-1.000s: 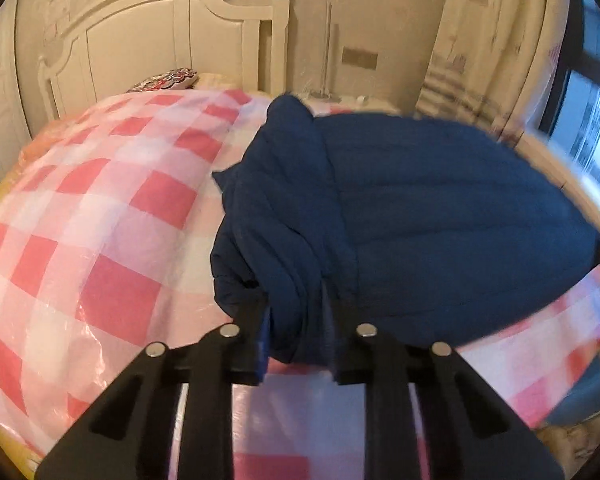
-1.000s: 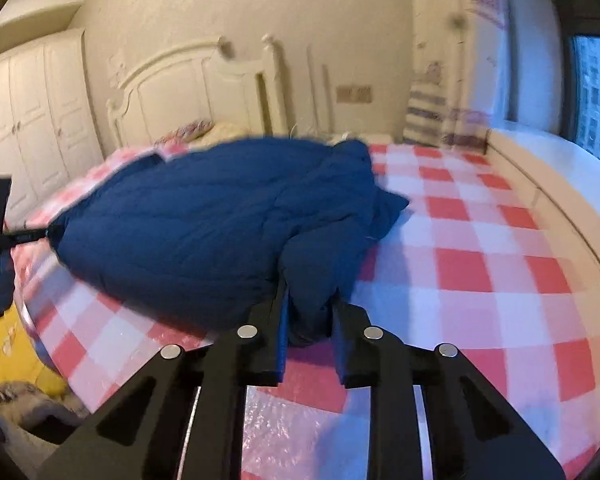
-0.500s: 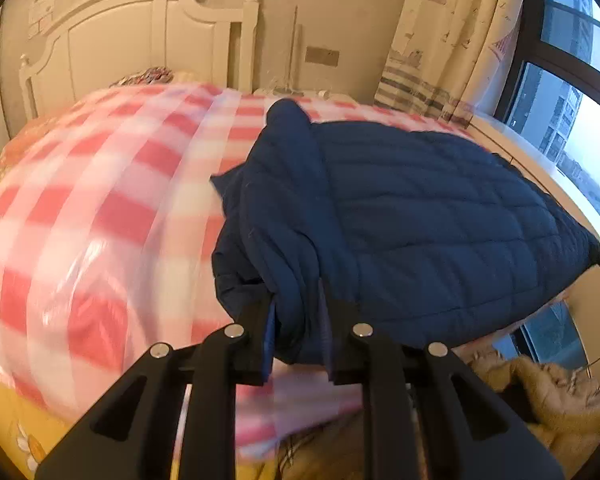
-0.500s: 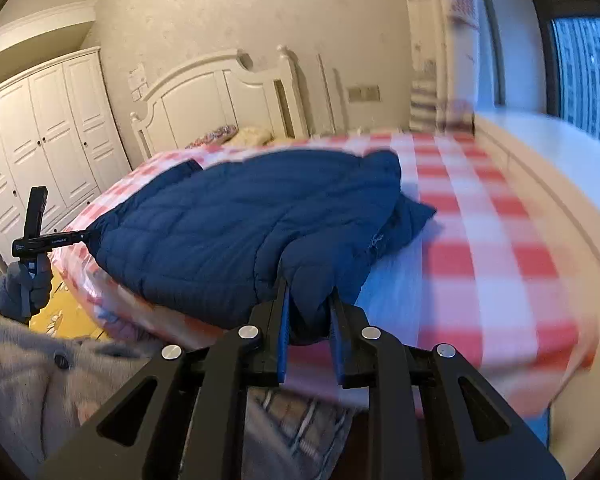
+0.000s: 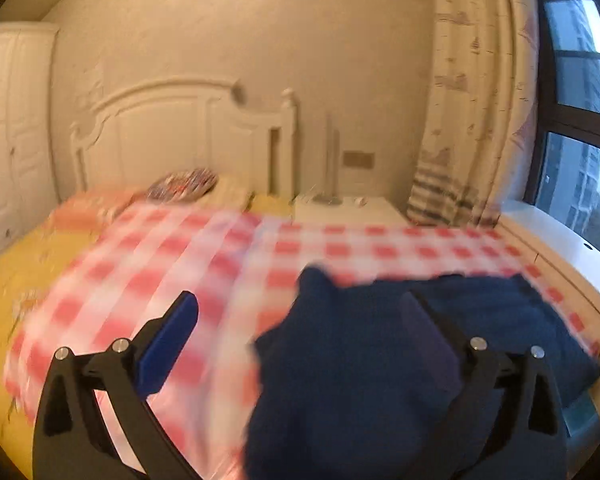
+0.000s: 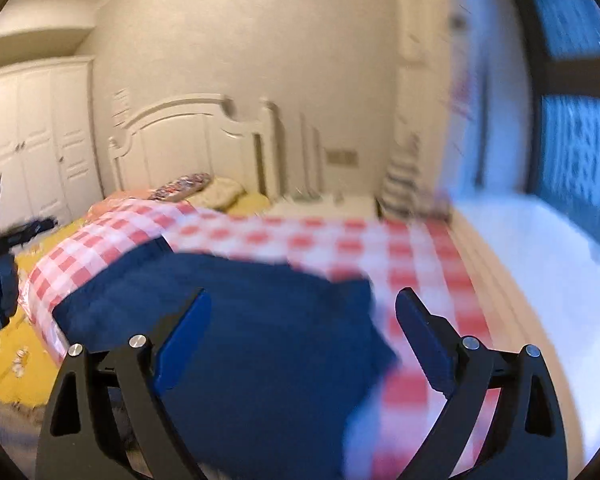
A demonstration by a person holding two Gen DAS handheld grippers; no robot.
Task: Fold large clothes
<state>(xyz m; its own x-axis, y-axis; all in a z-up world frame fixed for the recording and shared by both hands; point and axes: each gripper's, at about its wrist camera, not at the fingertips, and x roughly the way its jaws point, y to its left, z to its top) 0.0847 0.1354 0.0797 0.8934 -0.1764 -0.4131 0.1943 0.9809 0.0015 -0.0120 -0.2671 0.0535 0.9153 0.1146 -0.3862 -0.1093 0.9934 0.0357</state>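
1. Jacket [image 5: 364, 364], the dark blue quilted one, lies bunched at the near edge of the bed [image 5: 28, 264], on the red-and-white checked cover [image 5: 204, 264], and both views are smeared with motion blur.
2. Left tool [image 5: 300, 334]: jaws opening wide, pads clear of the cloth; the jacket shows between and below them, not pinched.
3. Right tool [image 6: 304, 334]: same story, jaws spreading, blue fabric beneath the gap, nothing clamped.
4. Progress, as I read it: the jacket looks gathered into a thicker heap with a layer lying over itself, so one fold seems laid. It is no tidy rectangle, though; squaring the edges and at least one more fold look left to do.
5. Around it: white headboard [image 5: 188, 132], patterned pillow [image 5: 182, 188], a wardrobe [image 6: 32, 136] at the left, a curtain [image 5: 472, 120] and window [image 5: 580, 120] at the right.
6. In the way: nothing sits on the cover beside the jacket; the bed's near edge is the hazard, since loose fabric could slide off.
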